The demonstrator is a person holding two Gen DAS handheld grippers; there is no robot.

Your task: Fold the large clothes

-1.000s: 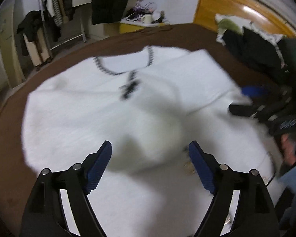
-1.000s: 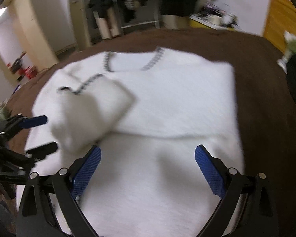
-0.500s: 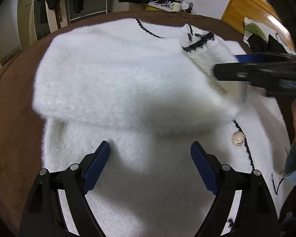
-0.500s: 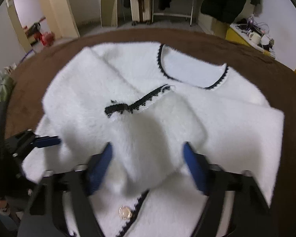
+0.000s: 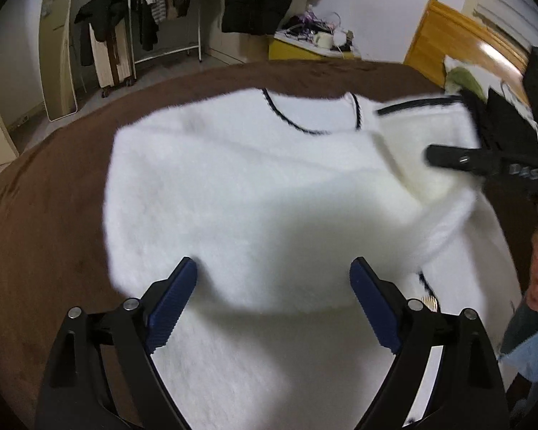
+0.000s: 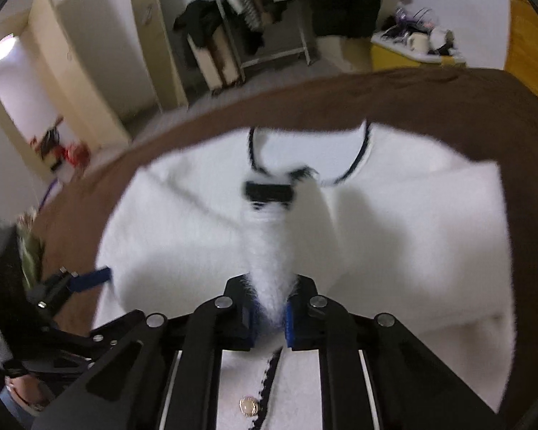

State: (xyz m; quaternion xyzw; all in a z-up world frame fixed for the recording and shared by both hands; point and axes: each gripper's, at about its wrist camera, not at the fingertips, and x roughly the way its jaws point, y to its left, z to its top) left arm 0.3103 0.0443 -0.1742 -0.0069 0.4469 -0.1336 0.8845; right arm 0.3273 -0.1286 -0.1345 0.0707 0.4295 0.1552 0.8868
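While our right tool [image 6: 270, 313] pinches a bunched ridge of the sweater's sleeve [image 6: 269, 247] between its blue pads, the risk we see is slippage: the fluffy pile is thick and springy, so a quick pull could draw the fabric out of the narrow grip, or drag the whole sweater [image 5: 240, 193] across the brown bedspread [image 5: 43, 215] and undo the flat layout. Lifting too high would also pull the body panel up with the sleeve and wrinkle the fold. Our left tool [image 5: 272, 297] hangs wide apart over the near part of the sweater, gripping nothing, so nothing pins the cloth down; we judge that a pull would go unresisted.

The sweater is white and fuzzy, with dark trim around the neckline [image 5: 305, 122] at twelve o'clock and along the sleeve cuff [image 6: 267, 191]. It lies spread on the bed, neckline toward the far edge. Down its front opening, at six o'clock in the right view, runs dark scalloped edging with a gold button [image 6: 248, 405].
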